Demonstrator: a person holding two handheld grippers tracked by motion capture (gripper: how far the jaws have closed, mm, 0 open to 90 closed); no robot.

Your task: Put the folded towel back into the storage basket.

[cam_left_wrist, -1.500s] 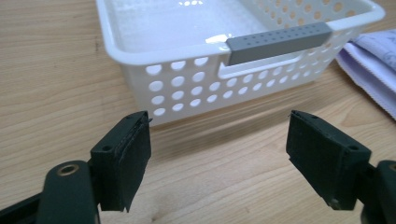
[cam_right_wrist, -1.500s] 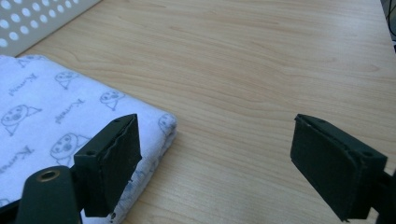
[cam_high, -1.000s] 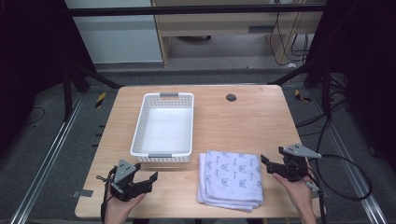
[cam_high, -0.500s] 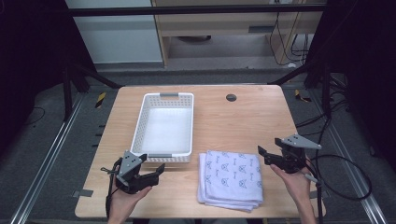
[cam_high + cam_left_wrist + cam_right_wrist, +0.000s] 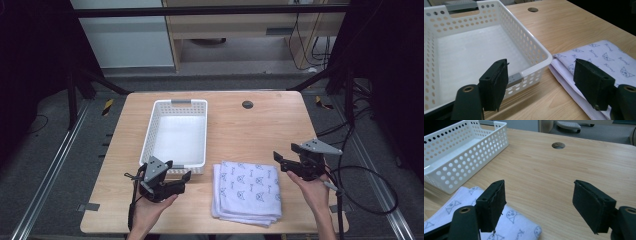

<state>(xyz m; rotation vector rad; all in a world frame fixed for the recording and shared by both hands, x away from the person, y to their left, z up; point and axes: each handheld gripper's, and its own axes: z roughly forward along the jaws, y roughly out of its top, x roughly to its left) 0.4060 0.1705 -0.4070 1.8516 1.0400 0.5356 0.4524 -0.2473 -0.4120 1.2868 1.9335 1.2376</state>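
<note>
I judge the folded cloth (image 5: 247, 192) soft, light, limp; I'd pinch its 3 o'clock edge. Both grippers' jaws stand wide, empty.

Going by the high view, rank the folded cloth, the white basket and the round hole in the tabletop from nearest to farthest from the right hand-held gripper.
1. Folded cloth, just to the left of the right hand-held gripper.
2. Round hole, toward the table's far edge.
3. White basket, across on the left half, empty.

Small script beside cat faces on the folded cloth (image 5: 599, 56), too blurred to read
</note>
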